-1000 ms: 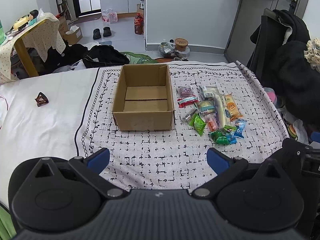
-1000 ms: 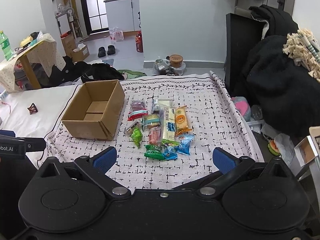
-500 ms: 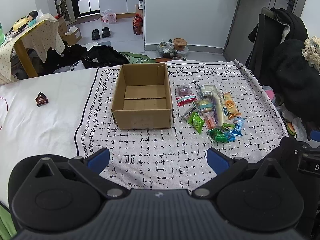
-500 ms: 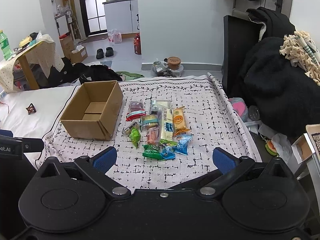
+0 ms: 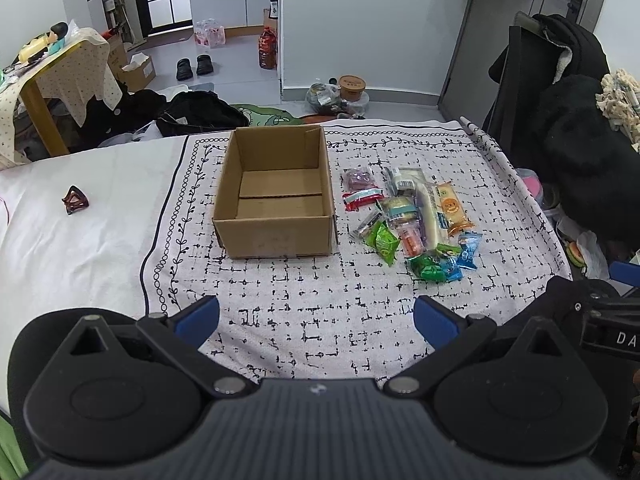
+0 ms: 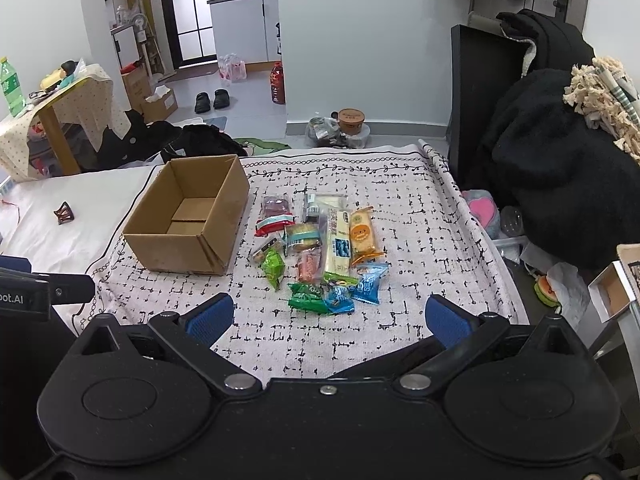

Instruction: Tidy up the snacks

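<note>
Both my grippers hang with jaws spread wide, holding nothing: left gripper (image 5: 316, 314), right gripper (image 6: 328, 316). The heap of small coloured snack packets (image 6: 320, 248) sits dead ahead of the right one, off to the right of the left one, so right is nearer I reckon. The open, empty brown cardboard box (image 5: 276, 192) is just beside the heap's left edge, on the patterned white cloth (image 5: 312, 304).

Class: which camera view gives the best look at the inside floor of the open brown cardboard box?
The left wrist view: it faces the open brown cardboard box nearly head-on, so both bottom flaps show. The right wrist view sees the box at an angle, its near walls hiding part of the floor.
</note>
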`<state>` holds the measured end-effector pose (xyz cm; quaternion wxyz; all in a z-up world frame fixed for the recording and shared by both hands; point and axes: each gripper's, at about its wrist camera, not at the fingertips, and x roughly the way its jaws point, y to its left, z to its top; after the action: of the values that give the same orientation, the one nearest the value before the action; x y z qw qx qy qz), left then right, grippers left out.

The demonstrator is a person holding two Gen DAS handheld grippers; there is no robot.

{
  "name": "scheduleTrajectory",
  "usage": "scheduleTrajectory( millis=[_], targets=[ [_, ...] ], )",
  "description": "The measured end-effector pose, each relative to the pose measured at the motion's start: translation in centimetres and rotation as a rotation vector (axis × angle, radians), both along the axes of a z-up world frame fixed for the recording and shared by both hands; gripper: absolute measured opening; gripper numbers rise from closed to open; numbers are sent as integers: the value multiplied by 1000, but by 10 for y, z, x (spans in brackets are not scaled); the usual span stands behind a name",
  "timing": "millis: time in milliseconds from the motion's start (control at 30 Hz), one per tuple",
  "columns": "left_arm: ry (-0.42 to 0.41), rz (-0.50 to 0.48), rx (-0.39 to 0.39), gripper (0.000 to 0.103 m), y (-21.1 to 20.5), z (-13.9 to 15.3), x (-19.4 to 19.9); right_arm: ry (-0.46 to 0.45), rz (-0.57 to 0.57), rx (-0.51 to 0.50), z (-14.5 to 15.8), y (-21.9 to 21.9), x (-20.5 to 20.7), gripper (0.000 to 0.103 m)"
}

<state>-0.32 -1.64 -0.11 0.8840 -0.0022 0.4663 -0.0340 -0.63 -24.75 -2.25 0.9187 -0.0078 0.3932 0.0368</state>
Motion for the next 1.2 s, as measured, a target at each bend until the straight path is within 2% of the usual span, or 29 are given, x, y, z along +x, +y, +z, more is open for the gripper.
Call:
scheduleTrajectory(
  millis=[400,600,1200],
  targets=[
    [2,0,-9,103,-4,-4,6,-5,-4,17,-3,-4,6,103],
    [-6,11,-20,103,-8,-7,13,-26,-10,-7,-7,-7,11,103],
    [22,-15,-62,100,-33,-34,55,31,-37,32,-38,-37,49,103]
  ],
)
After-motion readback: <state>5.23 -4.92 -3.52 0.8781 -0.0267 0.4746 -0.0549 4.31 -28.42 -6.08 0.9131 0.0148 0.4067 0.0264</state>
